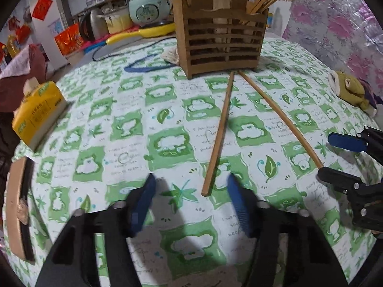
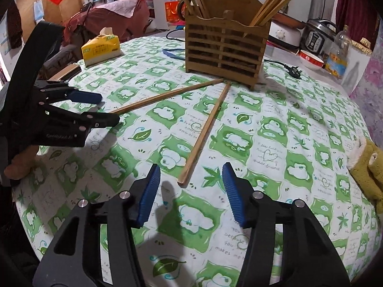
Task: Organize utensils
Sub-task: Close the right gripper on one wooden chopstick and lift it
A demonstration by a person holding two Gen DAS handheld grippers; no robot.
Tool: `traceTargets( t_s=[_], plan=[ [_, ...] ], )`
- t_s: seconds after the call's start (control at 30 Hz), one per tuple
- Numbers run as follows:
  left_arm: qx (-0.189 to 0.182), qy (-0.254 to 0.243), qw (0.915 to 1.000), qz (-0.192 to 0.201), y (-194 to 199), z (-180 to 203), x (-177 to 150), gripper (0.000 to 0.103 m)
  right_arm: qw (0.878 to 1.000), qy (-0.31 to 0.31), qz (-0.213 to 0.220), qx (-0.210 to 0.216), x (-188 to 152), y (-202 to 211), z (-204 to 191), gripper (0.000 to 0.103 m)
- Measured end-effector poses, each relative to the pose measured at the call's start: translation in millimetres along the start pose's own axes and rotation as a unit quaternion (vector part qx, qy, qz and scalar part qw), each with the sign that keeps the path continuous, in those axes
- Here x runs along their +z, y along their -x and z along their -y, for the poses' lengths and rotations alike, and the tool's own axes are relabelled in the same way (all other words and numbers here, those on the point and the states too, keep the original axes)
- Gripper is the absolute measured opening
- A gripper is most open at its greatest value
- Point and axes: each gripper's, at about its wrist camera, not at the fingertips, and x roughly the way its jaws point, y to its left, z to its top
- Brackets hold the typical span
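While both claws hang about half open over the table (image 1: 134,119), the left claw (image 1: 189,186) straddles one chopstick's (image 1: 219,135) near end, the right claw (image 2: 190,174) the other chopstick's (image 2: 203,131), neither gripping; the holder (image 1: 220,38) stands at upper centre.

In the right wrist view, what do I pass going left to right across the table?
Left gripper → yellow tissue pack → chopstick lying toward the left gripper → chopstick in front of the right gripper → wooden chopstick holder → black plug → plastic bottle → olive plush toy.
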Motion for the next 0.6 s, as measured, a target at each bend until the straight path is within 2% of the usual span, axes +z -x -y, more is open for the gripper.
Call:
traceTargets(
  t_s=[0.23,0.37,0.43,0.47,0.6],
  plan=[
    [-0.008,-0.032,0.9994,0.010,3,15,-3,0.022,1.000,-0.004,-0.006,0.000,0,-3,2,0.053],
    [-0.001,-0.045,0.9989,0.013,3,21,-4,0.018,1.000,-0.003,-0.014,-0.006,1,-6,1,0.050],
    [-0.003,-0.043,0.9990,0.013,3,21,-3,0.018,1.000,-0.002,-0.023,-0.008,1,-11,-1,0.040],
    [-0.004,-0.042,0.9991,0.012,3,21,-3,0.018,1.000,-0.002,-0.027,-0.007,1,-12,0,0.039],
    [-0.004,-0.042,0.9990,0.012,3,21,-4,0.018,1.000,-0.010,-0.027,0.002,1,-13,2,0.018]
  ],
)
